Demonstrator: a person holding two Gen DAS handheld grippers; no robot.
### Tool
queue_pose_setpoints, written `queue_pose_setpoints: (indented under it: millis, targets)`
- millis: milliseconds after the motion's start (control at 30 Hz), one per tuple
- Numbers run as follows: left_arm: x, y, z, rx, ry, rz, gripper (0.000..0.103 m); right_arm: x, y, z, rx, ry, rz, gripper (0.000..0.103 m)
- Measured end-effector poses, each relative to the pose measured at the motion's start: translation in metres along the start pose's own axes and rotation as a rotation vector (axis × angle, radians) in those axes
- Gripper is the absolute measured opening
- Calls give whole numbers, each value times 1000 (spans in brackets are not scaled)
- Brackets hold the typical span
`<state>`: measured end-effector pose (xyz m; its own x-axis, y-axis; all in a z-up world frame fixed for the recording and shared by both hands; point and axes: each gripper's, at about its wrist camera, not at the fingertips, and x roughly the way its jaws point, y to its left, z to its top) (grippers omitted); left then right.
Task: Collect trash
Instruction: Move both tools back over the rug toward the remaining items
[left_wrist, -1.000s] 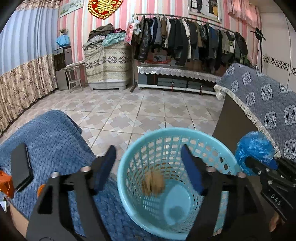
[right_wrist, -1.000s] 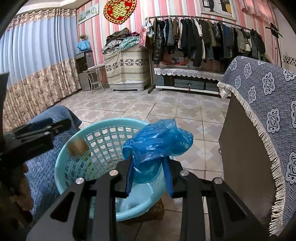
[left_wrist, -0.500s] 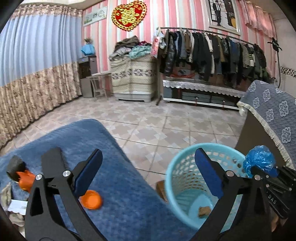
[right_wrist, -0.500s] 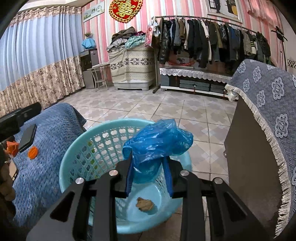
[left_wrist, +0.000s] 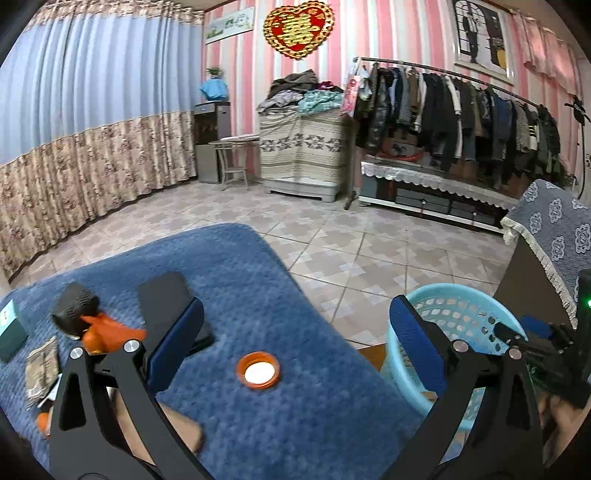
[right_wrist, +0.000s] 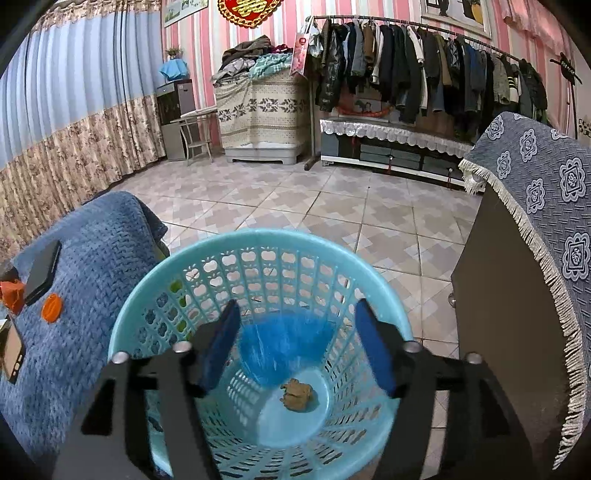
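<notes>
As the right gripper (right_wrist: 295, 347) is opening, the blue bag (right_wrist: 284, 345) is falling into the basket (right_wrist: 258, 240); the left gripper (left_wrist: 295, 332) is gaping empty.

I take the basket (right_wrist: 258, 280) on the floor as my landmark. Inside it, on its bottom, lies a crumpled wad (right_wrist: 297, 395), and a plastic bag (right_wrist: 284, 343) is blurred within it just behind the wad. My right jaws stand over its near rim. To its left is the counter (left_wrist: 280, 406), bearing a cap (left_wrist: 258, 370), a phone (right_wrist: 42, 271) and, farther left, a box (left_wrist: 11, 332). To its right stands a draped cabinet (right_wrist: 517, 332).
</notes>
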<state>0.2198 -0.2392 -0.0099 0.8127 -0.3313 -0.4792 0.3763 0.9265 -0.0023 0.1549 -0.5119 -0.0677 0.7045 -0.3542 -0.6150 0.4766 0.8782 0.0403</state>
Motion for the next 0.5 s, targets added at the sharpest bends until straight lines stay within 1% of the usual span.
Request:
queue_pose_setpoints:
  millis: [133,233,400,500]
  targets:
    - [-12,18,-3,-31,7,15,97,-14,7,2,-27,-25,-25,87]
    - [-23,31,-7,-50,9,29,97,-27,13,4,-24,-37,-21,92]
    - [-48,55,-14,-58,-6,67,97,-49,32,3,-26,-67,9,94]
    - [-68,80,-20,-63,-21,119,97,-64,56,1,-32,-87,48,94]
